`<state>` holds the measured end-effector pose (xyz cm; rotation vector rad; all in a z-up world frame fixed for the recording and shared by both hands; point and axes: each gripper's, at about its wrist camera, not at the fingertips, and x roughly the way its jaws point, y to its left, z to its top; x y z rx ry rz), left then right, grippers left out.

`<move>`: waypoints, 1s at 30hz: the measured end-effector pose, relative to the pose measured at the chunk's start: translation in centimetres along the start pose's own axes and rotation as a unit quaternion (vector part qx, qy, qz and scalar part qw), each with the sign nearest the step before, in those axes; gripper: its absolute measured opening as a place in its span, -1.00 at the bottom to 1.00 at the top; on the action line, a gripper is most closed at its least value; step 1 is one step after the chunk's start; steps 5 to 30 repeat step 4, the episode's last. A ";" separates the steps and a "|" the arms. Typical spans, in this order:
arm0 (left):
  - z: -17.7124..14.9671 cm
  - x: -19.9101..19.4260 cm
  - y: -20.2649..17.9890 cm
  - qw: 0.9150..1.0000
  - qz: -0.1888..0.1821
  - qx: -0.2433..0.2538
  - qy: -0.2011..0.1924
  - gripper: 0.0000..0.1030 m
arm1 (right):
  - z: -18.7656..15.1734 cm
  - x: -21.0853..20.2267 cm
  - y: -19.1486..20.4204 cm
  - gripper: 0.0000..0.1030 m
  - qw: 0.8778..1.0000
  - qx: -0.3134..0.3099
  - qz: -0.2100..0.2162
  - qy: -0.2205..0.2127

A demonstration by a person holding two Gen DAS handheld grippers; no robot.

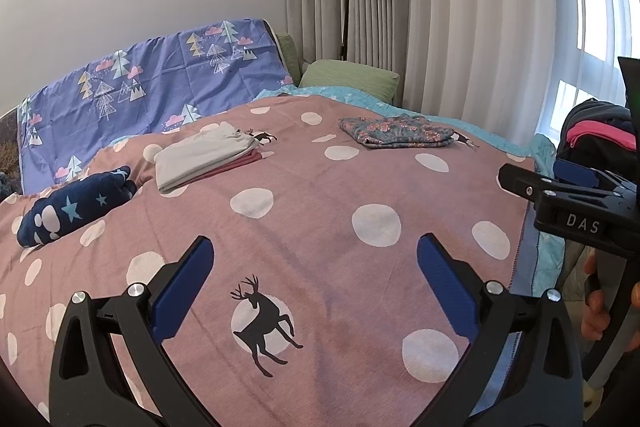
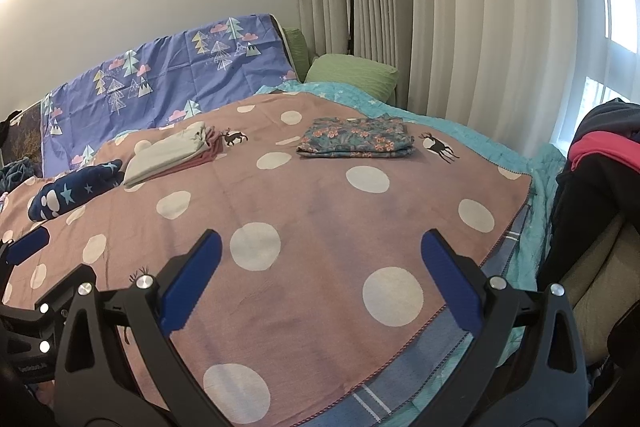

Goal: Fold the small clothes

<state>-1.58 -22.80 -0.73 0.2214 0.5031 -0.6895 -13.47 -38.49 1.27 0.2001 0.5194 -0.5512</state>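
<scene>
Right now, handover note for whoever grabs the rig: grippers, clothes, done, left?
Left gripper: open, empty, above the pink dotted blanket.
Right gripper: open, empty, nearer the blanket's right edge.
Done: floral piece folded at the far right; grey piece folded on a pink one; navy star piece bundled at left.
Left: heap of dark and pink clothes off the bed's right side looks unfolded.

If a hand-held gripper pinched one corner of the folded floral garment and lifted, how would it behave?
The floral garment is thin layered cloth, so it would likely go limp and unfold. It looks light. Pushed, it would probably bunch on the woven blanket rather than slide.
</scene>
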 end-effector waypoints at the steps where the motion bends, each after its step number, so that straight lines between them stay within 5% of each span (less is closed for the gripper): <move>1: -0.1 0.0 0.0 1.000 0.001 0.000 0.001 0.97 | 0.0 0.1 0.0 0.96 1.000 0.000 0.001 0.002; 30: -0.1 0.1 0.0 1.000 0.002 0.001 0.002 0.97 | -0.1 0.3 0.1 0.96 1.000 -0.001 0.002 0.004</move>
